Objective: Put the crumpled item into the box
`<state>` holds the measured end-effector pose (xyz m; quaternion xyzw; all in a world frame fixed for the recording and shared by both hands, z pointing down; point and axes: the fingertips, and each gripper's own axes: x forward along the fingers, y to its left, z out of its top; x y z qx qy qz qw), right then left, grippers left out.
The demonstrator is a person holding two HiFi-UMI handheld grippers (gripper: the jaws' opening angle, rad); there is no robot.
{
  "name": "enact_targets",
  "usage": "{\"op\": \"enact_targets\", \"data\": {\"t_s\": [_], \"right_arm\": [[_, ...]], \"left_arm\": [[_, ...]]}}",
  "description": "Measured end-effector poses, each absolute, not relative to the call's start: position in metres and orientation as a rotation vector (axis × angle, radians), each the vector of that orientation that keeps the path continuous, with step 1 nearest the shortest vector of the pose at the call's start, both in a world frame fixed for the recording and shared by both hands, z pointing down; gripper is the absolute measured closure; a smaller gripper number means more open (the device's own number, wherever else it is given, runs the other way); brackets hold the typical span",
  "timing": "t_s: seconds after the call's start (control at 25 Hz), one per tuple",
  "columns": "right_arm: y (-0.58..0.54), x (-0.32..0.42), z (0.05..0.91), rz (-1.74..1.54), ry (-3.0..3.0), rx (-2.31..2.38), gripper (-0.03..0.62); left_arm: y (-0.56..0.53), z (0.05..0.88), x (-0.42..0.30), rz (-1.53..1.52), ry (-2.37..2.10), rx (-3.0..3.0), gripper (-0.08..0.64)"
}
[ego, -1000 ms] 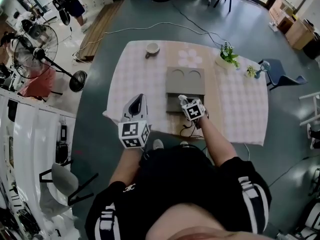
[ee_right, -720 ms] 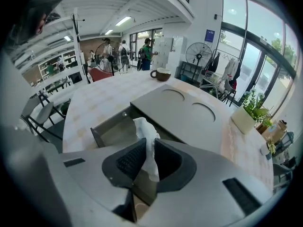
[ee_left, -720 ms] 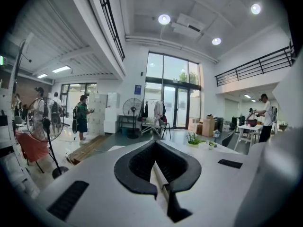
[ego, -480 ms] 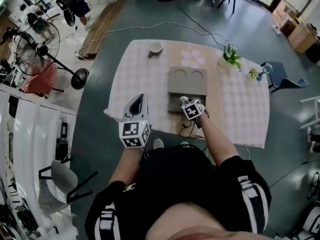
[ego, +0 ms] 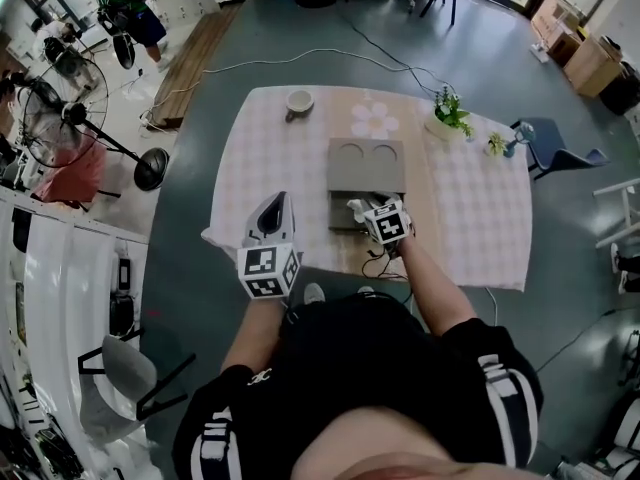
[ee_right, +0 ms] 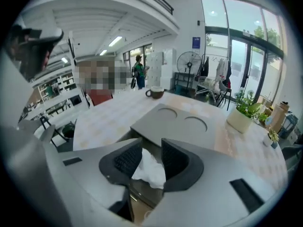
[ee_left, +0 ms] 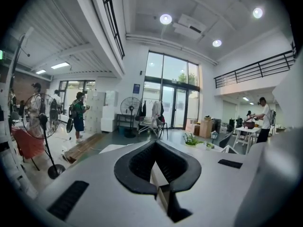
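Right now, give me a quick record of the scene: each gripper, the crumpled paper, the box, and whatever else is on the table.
Left gripper: fingers together, nothing between them, at the table's near left corner.
Right gripper: fingers opening, above the box's open front part.
Crumpled paper: white, between the right fingers, over that opening.
Box: grey, on the table, top with two round hollows.
Table: checked cloth; cup at the far left, potted plant at the far right.

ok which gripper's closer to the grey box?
Right. The right gripper is over the box's near end, jaws opening around the crumpled item; the left gripper sits shut, off to the box's left.
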<state>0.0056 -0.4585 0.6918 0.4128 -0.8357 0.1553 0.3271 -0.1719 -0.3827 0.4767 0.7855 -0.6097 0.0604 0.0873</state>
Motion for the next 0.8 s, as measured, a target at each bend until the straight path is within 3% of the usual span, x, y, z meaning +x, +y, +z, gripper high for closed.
{"op": "enact_targets", "data": {"t_s": [0.36,0.56,0.64,0.8], "right_arm": [[-0.474,0.013,0.530,0.179,-2.524,1.455,0.490],[-0.467,0.026,0.455,-0.001,-2.612,1.630,0.535],[-0.462,0.034,0.438,-0.065,-2.592,1.701,0.588],[-0.455,0.049,0.423,-0.077,-2.557,1.782,0.591]], "left_arm": [[-0.396,0.472,-0.156,0.148,-1.763,2.389,0.563],[-0.404,0.468,-0.148,0.138,-1.744,2.418,0.563],[-0.406,0.468,-0.146,0.141,-1.738,2.425,0.563],[-0.409,0.463,-0.139,0.132,-1.721,2.449,0.563]]}}
